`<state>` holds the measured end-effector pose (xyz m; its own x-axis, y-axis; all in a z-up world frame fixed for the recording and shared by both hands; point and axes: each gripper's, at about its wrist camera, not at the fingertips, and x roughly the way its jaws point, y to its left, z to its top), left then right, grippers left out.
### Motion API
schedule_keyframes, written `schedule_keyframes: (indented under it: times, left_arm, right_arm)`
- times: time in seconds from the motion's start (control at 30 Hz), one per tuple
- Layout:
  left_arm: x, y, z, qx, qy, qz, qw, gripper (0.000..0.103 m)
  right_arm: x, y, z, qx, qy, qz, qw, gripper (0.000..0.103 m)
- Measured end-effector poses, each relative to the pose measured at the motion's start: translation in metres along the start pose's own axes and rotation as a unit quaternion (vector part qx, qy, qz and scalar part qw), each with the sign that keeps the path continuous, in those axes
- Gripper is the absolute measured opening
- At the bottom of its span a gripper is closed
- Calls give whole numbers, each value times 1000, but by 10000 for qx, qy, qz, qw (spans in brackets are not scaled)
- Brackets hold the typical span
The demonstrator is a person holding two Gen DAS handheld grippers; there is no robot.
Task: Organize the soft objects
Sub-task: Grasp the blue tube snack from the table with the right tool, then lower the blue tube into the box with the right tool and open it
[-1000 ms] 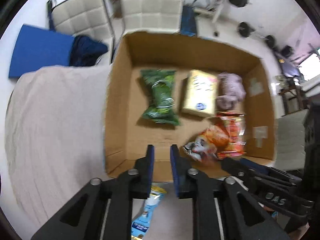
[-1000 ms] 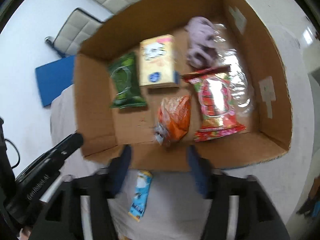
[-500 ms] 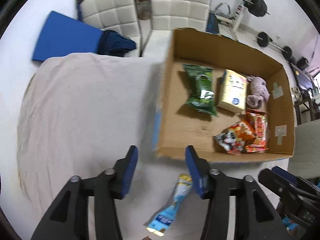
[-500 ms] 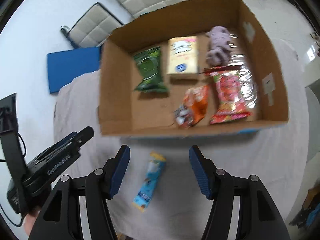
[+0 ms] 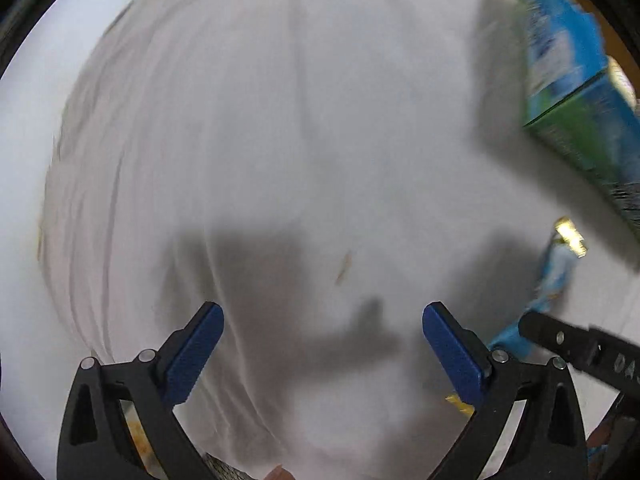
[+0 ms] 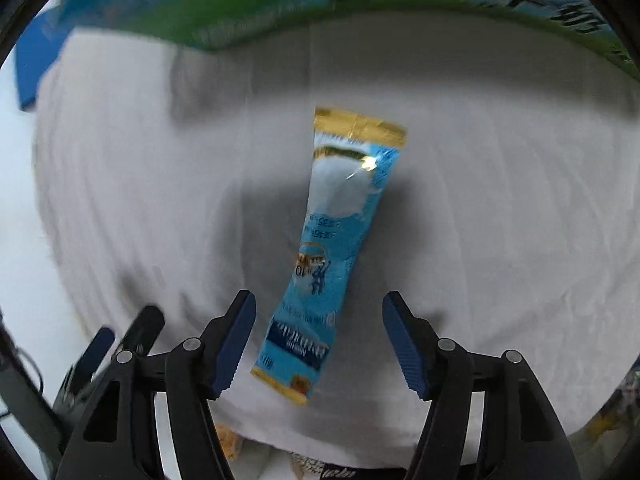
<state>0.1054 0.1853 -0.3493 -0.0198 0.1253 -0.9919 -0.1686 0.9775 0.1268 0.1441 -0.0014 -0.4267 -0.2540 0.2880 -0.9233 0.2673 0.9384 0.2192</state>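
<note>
A long light-blue sachet with gold ends (image 6: 340, 248) lies flat on the white cloth, running from the gap between my right fingers away from me. My right gripper (image 6: 318, 340) is open, low over the cloth, with the sachet's near end between its fingers, not touched. My left gripper (image 5: 322, 354) is open and empty over bare cloth. The sachet (image 5: 556, 276) lies to its right, partly behind the right gripper's black body (image 5: 580, 346). The cardboard box's printed blue-green outer wall shows at top right in the left wrist view (image 5: 580, 92) and along the top in the right wrist view (image 6: 280, 4).
The white cloth (image 5: 280, 120) covers the table and is wrinkled. A blue mat (image 6: 32, 64) lies on the floor at the far left. Crumbs or scraps (image 6: 230, 446) sit at the cloth's near edge.
Both grippers dropped from above the box down close to the cloth in front of it. The left opened wide. The right now straddles the near end of the sachet.
</note>
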Motion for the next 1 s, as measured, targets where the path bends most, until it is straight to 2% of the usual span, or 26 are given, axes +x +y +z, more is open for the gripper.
schedule_keyframes:
  times: [0.07,0.1,0.13,0.2,0.3,0.4,0.53,0.6,0.8,0.9,1.0]
  left_arm:
    - [8,5,-3,-70,46,49,10000,102]
    - [10,6,-5,-98,66,50,9999,102]
    - [11,7,-6,-124,59,56,9999,102]
    - [12,7,-6,-141,55,61,9999,102]
    - [6,3,-6,-130,7,26,9999,102]
    - [-6,-8,-6,-64,-75,-77,9999,102]
    - [-35,-29,-5,100,-230,-339,9991,102]
    - [-57,-42,-3,192,-363,-601,9973,102]
    - [-141,-93,6,757,-961,-1221,9849,102]
    - [-171,-122,19,1007,-1131,-1524,9766,102]
    - [-193,-158,37,1293,-1308,-1530,9710,102]
  right_arm:
    - [6,9,-2,-160,-23,-351,9993,43]
    - [6,15,-4,-275,-89,-537,9981,38]
    - [7,17,-6,-355,-91,-615,9974,37]
    - [7,17,-11,-528,-169,-746,9957,26]
    - [1,9,-20,-796,-221,-750,9938,21]
    - [-15,-7,-28,-868,-334,-615,9938,19]
    - [-66,-27,-41,-931,-637,-305,9932,19]
    - [-95,-35,-49,-961,-830,-131,9918,19]
    - [-201,-61,-61,-999,-1530,164,9830,19]
    - [-256,-73,-44,-960,-1966,-45,9758,19]
    - [-293,-84,-18,-858,-2253,-399,9697,19]
